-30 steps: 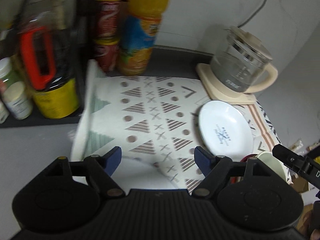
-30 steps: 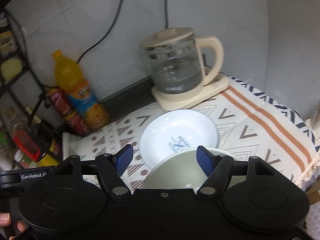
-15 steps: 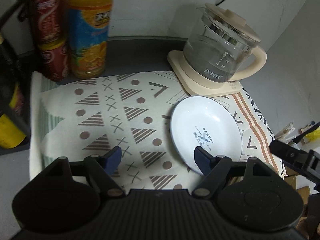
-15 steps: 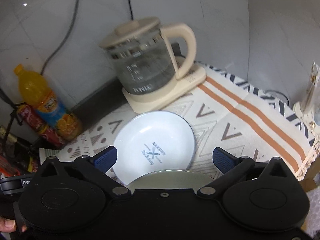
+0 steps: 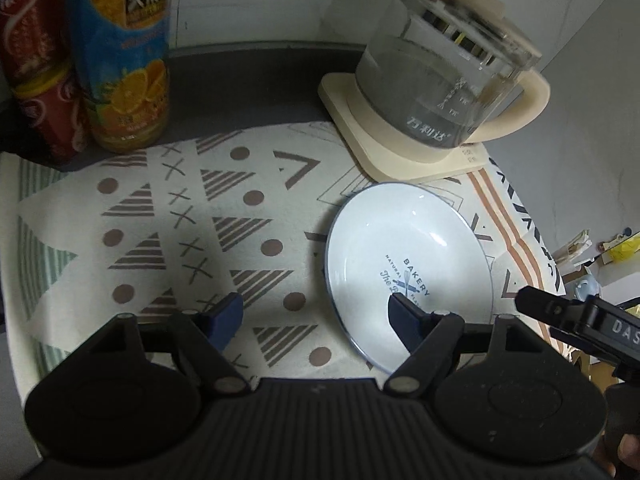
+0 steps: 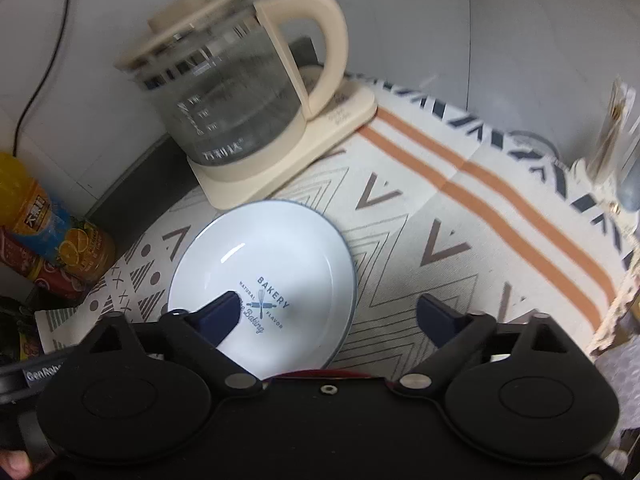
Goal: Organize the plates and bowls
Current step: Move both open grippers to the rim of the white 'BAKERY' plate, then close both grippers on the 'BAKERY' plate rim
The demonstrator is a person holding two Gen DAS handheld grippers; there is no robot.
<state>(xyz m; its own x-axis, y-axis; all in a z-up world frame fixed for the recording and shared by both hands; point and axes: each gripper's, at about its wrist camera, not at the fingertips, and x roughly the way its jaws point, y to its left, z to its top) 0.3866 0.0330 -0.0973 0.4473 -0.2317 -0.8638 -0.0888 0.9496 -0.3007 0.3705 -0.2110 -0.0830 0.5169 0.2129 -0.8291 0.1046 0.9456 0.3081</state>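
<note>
A white plate [image 5: 408, 264] with a blue "BAKERY" print lies on the patterned cloth [image 5: 180, 216], just in front of the kettle base. It also shows in the right wrist view [image 6: 264, 276]. My left gripper [image 5: 316, 316] is open and empty, its right finger over the plate's near left part. My right gripper [image 6: 328, 316] is open and empty above the plate's near right edge. A thin red rim [image 6: 328, 373] shows just under the right gripper's body; what it belongs to is hidden.
A glass kettle [image 5: 444, 80] on a cream base stands behind the plate, also in the right wrist view [image 6: 236, 92]. An orange juice bottle [image 5: 124, 56] and red cans [image 5: 36, 68] stand at the back left. The cloth's right edge [image 6: 612, 304] hangs off the counter.
Both grippers moved forward toward the plate and kettle. The right gripper's fingers opened wider, and the pale bowl seen below them earlier is out of view.
</note>
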